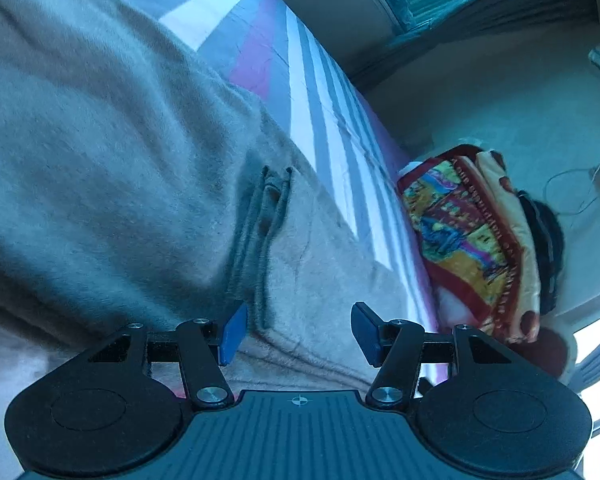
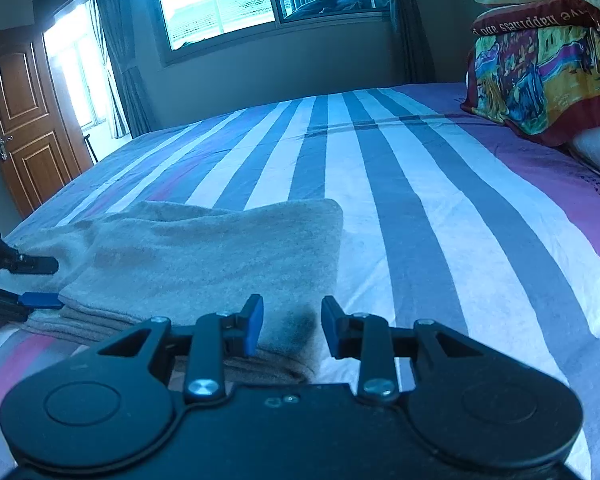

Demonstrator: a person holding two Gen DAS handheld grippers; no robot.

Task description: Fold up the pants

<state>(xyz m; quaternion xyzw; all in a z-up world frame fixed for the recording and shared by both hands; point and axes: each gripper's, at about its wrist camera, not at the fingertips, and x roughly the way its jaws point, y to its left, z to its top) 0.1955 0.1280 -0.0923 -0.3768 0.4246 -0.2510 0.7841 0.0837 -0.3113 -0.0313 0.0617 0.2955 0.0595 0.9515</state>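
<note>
One pair of grey fleece pants lies folded into a layered stack on the striped bed, near its front edge. In the left wrist view, the drawstring runs across the fabric toward the camera. Left tongs: jaws moderately apart, nothing clamped, blue pads poised over the waistband area at the stack's left end. Right tongs: jaws narrower, gripping nothing, positioned over the stack's front right corner. A multicoloured folded blanket sits at the bed's far right. A wooden door and a window stand beyond.
</note>
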